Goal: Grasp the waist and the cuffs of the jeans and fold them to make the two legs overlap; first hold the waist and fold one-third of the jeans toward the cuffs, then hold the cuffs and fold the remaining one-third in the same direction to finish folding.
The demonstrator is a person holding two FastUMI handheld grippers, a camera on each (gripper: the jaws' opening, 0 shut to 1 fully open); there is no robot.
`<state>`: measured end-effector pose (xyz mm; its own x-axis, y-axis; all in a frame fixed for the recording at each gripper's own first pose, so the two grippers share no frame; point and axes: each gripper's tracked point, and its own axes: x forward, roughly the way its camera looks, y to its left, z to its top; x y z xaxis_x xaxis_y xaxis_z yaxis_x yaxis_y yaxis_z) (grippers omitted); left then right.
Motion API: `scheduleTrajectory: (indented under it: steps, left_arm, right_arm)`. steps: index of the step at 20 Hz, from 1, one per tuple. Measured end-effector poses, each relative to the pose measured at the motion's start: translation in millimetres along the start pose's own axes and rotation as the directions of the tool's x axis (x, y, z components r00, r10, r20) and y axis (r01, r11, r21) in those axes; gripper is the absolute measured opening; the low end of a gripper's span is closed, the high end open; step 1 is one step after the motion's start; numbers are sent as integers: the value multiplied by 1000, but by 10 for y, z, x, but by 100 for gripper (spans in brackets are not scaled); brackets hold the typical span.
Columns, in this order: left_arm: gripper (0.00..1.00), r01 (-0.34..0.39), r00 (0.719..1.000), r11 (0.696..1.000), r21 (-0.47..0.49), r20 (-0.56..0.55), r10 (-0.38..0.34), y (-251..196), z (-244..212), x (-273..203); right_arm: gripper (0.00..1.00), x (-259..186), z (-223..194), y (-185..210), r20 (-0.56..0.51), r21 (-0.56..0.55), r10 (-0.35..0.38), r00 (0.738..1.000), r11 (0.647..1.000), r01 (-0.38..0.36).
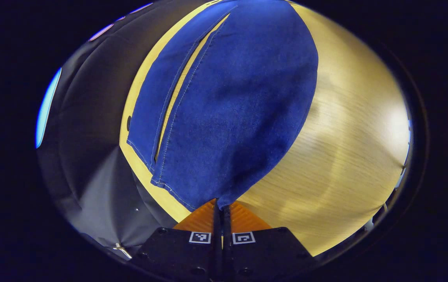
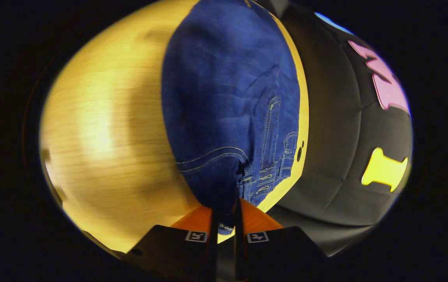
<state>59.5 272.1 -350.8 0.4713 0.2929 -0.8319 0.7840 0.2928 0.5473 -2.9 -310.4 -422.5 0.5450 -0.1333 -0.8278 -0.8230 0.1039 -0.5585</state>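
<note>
Two grippers, both clamped on the jeans (image 1: 228,98) — the left gripper (image 1: 221,205) has its orange fingers pinched together on the corner of a cuff, and the right gripper (image 2: 226,211) has its fingers closed on the waistband, denim bunched between them by the belt loops and fly. The jeans sit on the wooden table (image 1: 345,137), running along its far edge next to the black booth wall (image 1: 91,117). Judging by how things lie, the first fold — one leg over the other — looks underway, not finished: in the left gripper view the held leg is raised and draped over, while the second leg (image 1: 157,102) lies flat beside it w/ a sliver of table showing between them, so the legs don't overlap fully yet. The thirds folds, waist toward cuffs and then cuffs, are still to do. Long axis of the jeans runs roughly parallel to the table's edge by the wall, waist at the right gripper's end, cuffs at the left gripper's end, each camera looking down the length toward the other end. Fabric hangs taut-ish from both pinch points, so the held edge seems lifted off the table, tho how high I can't tell.
</note>
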Motion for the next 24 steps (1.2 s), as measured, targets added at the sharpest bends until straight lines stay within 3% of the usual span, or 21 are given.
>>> scheduleTrajectory:
  steps: [1,2,4,7,10,12,14,15,17,19,24]
  left_arm:
    - [6,11,1000,1000,-1,-4,-11,-16,-10,3]
    - [6,29,1000,1000,8,-5,-29,-58,-2,-20]
    - [6,75,997,997,14,-5,-75,-143,-22,-39]
    - [6,187,982,979,-75,3,-187,-206,32,-122]
    - [6,222,975,972,-78,14,-222,4,36,-110]
    - [6,288,958,955,-75,23,-287,63,86,-338]
    - [6,363,932,927,-90,19,-363,248,152,-536]
    - [6,387,922,916,-103,21,-388,407,202,-574]
    - [6,423,906,898,-124,32,-422,744,310,-637]
    - [6,446,895,885,-130,44,-445,1120,484,-631]
    - [6,502,861,829,-247,50,-507,2059,916,-278]
  right_arm:
    - [20,13,14,10,10,14,14,1000,1000,-15]
    - [13,-24,-2,40,12,18,33,999,999,-33]
    - [13,-97,-27,84,26,1,50,998,999,-50]
    - [13,-250,-56,58,35,26,68,997,997,-69]
    - [13,-322,29,-245,41,160,83,996,983,-88]
    - [13,-413,54,-499,57,276,108,993,954,-120]
    - [12,-436,40,-804,50,419,164,985,892,-169]
    - [13,-463,64,-944,47,510,187,981,840,-184]
    - [12,-456,204,-1233,98,651,236,967,719,-242]
    - [13,-430,321,-1484,128,789,315,940,542,-289]
    - [12,-117,333,-2283,110,925,313,943,316,-213]
